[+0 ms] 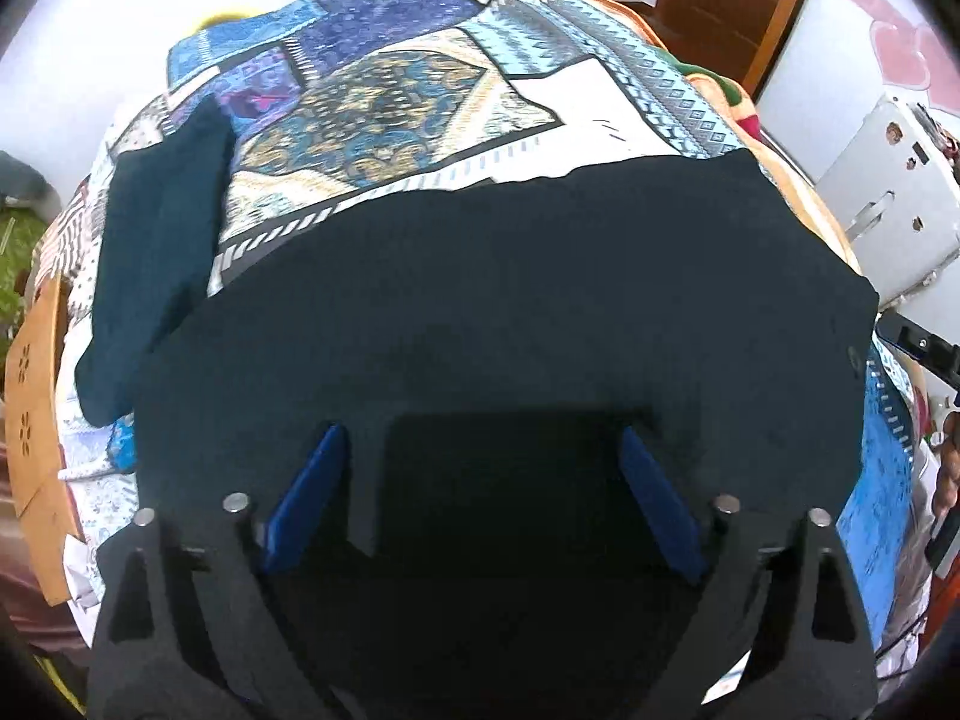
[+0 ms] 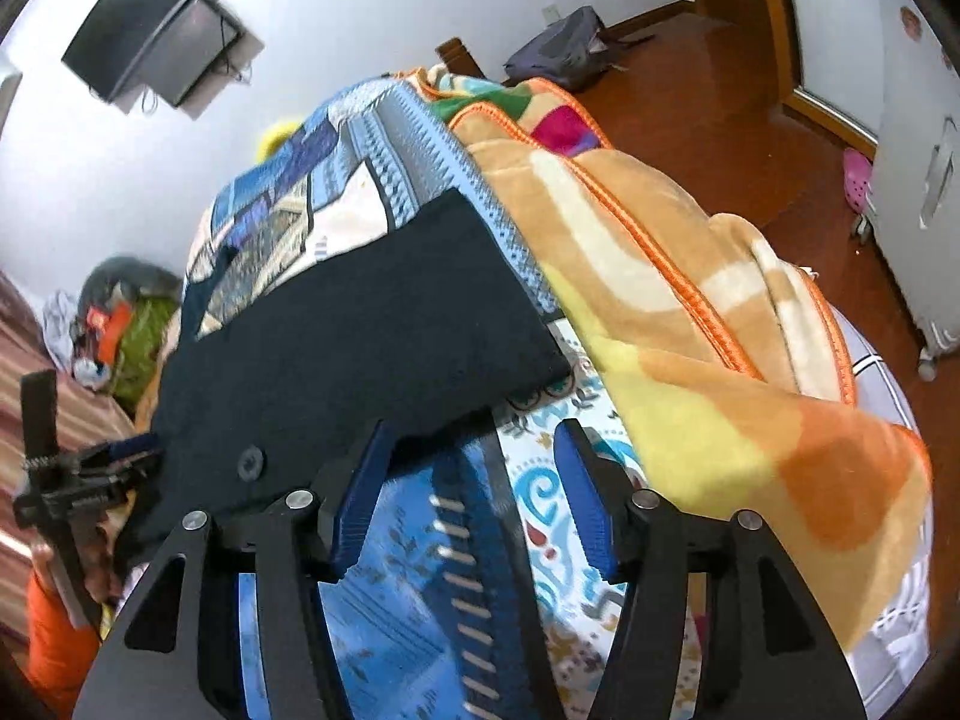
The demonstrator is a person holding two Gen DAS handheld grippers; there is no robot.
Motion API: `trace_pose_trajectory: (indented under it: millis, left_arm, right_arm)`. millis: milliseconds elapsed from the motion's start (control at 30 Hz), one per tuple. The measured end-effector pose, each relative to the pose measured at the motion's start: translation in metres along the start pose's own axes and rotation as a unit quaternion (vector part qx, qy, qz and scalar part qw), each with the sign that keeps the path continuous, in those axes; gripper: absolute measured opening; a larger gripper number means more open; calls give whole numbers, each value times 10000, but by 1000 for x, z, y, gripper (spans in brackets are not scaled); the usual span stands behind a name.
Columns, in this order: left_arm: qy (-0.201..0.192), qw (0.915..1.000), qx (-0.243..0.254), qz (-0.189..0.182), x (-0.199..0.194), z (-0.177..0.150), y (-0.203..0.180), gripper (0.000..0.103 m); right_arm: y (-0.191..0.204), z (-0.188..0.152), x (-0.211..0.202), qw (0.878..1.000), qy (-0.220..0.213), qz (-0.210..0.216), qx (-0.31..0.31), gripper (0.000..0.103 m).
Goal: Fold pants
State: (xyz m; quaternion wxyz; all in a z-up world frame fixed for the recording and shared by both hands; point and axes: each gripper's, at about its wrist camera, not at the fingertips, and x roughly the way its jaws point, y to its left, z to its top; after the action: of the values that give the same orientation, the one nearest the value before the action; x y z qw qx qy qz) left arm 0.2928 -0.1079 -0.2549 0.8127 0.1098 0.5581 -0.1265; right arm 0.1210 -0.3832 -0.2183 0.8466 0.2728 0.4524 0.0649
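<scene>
Presently the pants (image 1: 480, 300) are found spread on the bed (image 1: 390, 120), soft and limp, best gripped at the waist corners, while the left gripper (image 1: 483, 498) and right gripper (image 2: 474, 486) are seen with jaws wide apart, empty.

bed (image 1: 420, 120): patterned blue sheet | dark pants (image 1: 510, 312) spread across centre frame | orange blanket (image 2: 690, 312) heaped at right

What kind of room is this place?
Most likely a home bedroom: dark pants lie on a bed with a patchwork cover, a fleece blanket beside them, and a wooden door behind.
</scene>
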Motion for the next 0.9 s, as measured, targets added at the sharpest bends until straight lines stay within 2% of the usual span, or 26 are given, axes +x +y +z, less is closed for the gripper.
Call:
trace_pose_trajectory:
  millis: [167, 333, 367, 433, 467, 500, 633, 900]
  left_arm:
    - [-117, 9994, 340, 22, 0, 7, -27, 93]
    - [-309, 9984, 252, -389, -8, 17, -39, 93]
    - [-348, 9984, 244, -380, -10, 18, -41, 93]
    - [-462, 9981, 258, -314, -15, 19, -44, 93]
    - [-514, 9979, 267, -300, -18, 19, -44, 93]
    - [-571, 9976, 263, -287, -21, 18, -43, 93]
    - [-764, 9967, 174, -187, -38, 14, -32, 93]
    - [-1166, 9926, -336, -54, -74, 0, 15, 93]
  right_arm:
    - [-8, 7, 21, 9989, -9, 73, 460, 53]
    - [-2, 10, 31, 9995, -29, -126, 287, 56]
    - [-1, 12, 33, 9994, -23, -171, 287, 54]
    - [0, 15, 35, 9993, -42, -257, 255, 39]
    - [0, 18, 36, 9994, -32, -252, 231, 23]
    - [-1, 20, 36, 9996, -5, -109, 264, 15]
    - [13, 29, 30, 9998, -154, -154, 21, 10]
    - [77, 54, -25, 9921, -990, 74, -766, 9]
